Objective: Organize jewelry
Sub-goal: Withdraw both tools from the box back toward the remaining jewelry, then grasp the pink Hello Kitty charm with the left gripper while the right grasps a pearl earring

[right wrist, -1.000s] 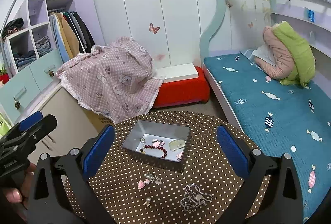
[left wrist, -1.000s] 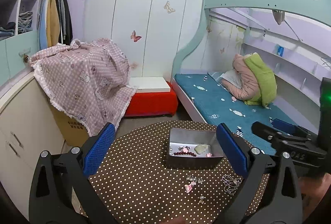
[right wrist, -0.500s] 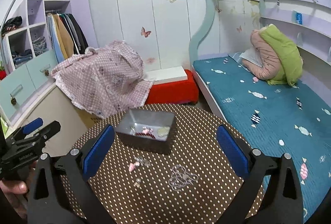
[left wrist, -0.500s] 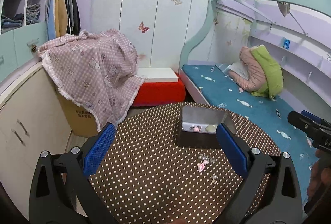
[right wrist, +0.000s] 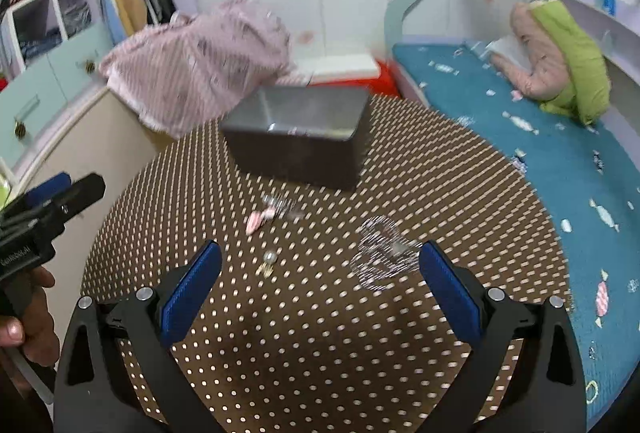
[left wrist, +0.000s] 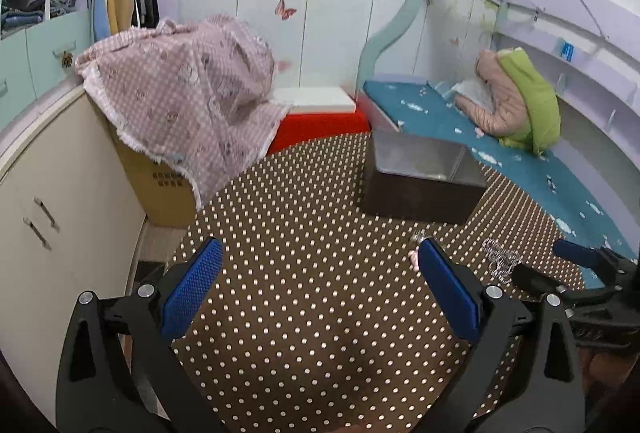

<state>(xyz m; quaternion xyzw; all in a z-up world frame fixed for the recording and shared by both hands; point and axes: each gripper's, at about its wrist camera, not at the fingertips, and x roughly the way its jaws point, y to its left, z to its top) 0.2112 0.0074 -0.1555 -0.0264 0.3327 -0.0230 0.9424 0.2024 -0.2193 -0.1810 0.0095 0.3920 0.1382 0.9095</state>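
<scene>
A grey metal box [right wrist: 300,137] stands on the brown polka-dot round table [right wrist: 320,313]; it also shows in the left wrist view [left wrist: 420,173]. Before it lie a pink hair clip [right wrist: 256,221], a pearl earring [right wrist: 270,259] and a coiled silver chain [right wrist: 380,253]. The chain shows in the left wrist view [left wrist: 498,259]. My right gripper [right wrist: 320,285] is open and empty, low over the table just short of the earring and chain. My left gripper [left wrist: 320,289] is open and empty, low over the table's left part.
A cardboard box under a pink checked cloth [left wrist: 188,101] stands left of the table. A red storage bench [left wrist: 320,121] sits behind. A bunk bed with a teal mattress [left wrist: 520,169] runs along the right. Cabinets [left wrist: 52,201] line the left wall.
Both grippers have dropped lower and closer to the table. The box and the jewelry now look larger and nearer. The right view is blurred by motion.
</scene>
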